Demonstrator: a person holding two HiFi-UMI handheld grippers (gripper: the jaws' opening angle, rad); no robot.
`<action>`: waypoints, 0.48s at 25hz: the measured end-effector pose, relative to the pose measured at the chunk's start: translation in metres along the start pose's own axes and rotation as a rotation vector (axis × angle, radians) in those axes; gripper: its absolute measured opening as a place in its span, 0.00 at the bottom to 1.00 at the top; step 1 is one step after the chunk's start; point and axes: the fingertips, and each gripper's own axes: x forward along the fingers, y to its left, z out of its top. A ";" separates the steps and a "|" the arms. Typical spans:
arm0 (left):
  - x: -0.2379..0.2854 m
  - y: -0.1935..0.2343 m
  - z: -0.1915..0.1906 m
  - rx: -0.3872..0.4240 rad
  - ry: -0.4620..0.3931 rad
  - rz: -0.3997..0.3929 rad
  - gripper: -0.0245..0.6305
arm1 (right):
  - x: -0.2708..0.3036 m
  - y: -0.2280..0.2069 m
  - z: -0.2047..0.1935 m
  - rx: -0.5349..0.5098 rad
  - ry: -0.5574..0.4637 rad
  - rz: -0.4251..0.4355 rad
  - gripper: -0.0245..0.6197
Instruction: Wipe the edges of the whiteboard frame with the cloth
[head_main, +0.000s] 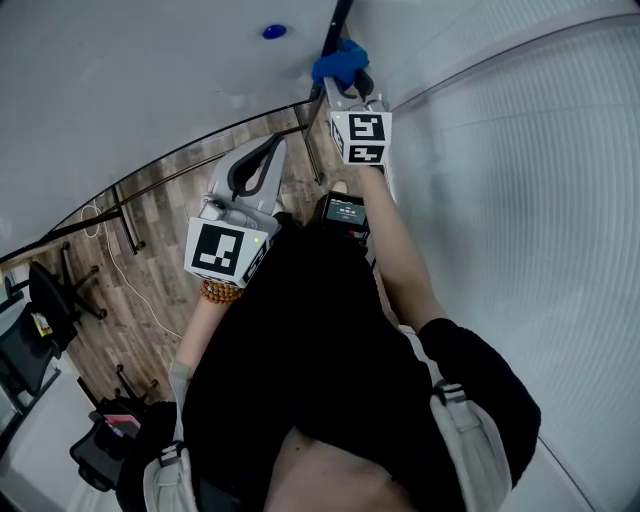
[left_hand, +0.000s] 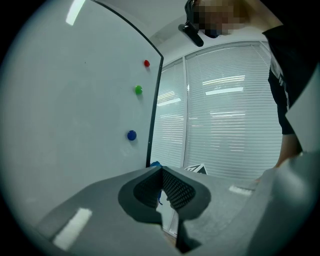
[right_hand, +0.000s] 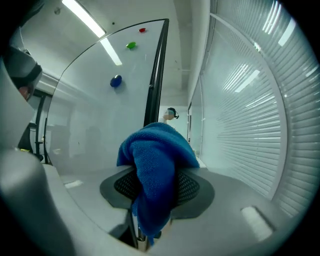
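1. Where the right hand-held gripper is seen in its own view, its jaws are clamped on a blue terry cloth, which is bunched over the pads and hangs down between them.
2. In the head view, the right hand-held gripper is held out ahead of the body, and the blue terry cloth is set at the black vertical frame edge of the white whiteboard. Firm contact cannot be confirmed.
3. The left hand-held gripper is kept lower and nearer the body, apart from the frame. In its own view the jaws of the left hand-held gripper are brought together at the tips, and nothing is held between them.
4. On the board surface a blue round magnet, a green round magnet and a red round magnet are seen, left of the black vertical frame edge.
5. Right of the frame, white slatted blinds are shown. Below, a wood-pattern floor and a black office chair are visible.
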 end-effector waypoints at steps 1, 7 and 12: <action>-0.001 -0.002 -0.001 0.000 0.001 -0.005 0.04 | -0.002 -0.001 -0.002 0.004 0.003 -0.031 0.31; -0.010 -0.006 -0.008 0.002 0.008 -0.017 0.04 | -0.011 -0.002 -0.019 0.059 0.010 -0.091 0.25; -0.012 -0.009 -0.013 -0.002 0.016 -0.025 0.04 | -0.006 0.004 -0.050 0.105 0.143 -0.009 0.25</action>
